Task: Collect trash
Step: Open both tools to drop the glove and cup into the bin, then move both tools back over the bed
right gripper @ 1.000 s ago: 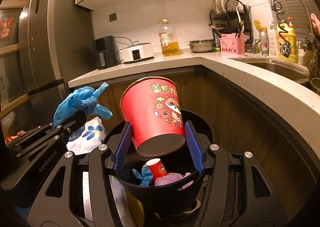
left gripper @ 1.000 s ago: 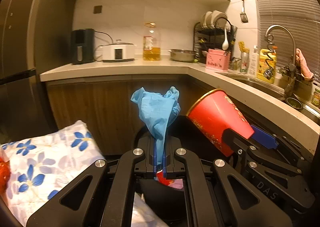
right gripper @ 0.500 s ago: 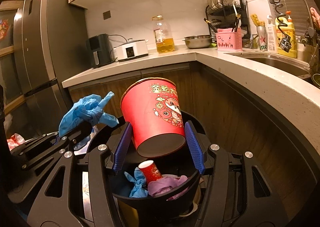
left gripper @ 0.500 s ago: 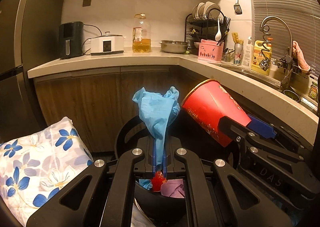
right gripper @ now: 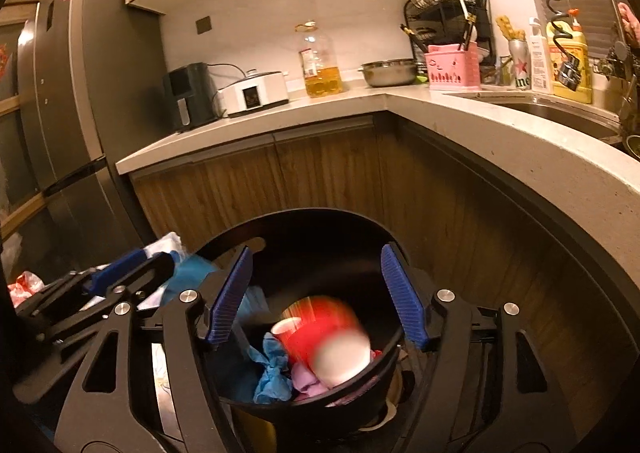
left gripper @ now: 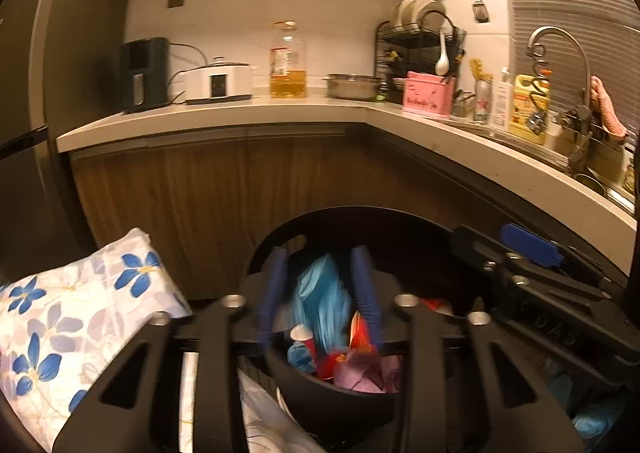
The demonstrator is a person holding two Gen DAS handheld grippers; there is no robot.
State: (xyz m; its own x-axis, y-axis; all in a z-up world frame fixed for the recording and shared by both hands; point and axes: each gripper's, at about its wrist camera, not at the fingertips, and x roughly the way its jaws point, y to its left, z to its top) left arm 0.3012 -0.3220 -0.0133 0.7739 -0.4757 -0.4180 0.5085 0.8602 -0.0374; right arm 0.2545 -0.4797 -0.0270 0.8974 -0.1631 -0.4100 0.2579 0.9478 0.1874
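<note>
With both sets of jaws opening, the left gripper (left gripper: 320, 293) frees the blue glove (left gripper: 322, 301) and the right gripper (right gripper: 316, 293) the red paper cup (right gripper: 324, 329), so both are best held centred over the black bin (right gripper: 320, 221) until the trash clears the blue pads.

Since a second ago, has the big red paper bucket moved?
Yes. The big red paper bucket has dropped from between the right hand-held gripper pads, now opening, into the black round bin below.

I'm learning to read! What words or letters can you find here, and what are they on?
"DAS": faint, on the black frame of the right gripper, seen in the left wrist view.
"ine": on the beer can with a red star.
Too blurred or small to read: red paper bucket, oil bottle label, pink utensil caddy, yellow bottle.
</note>
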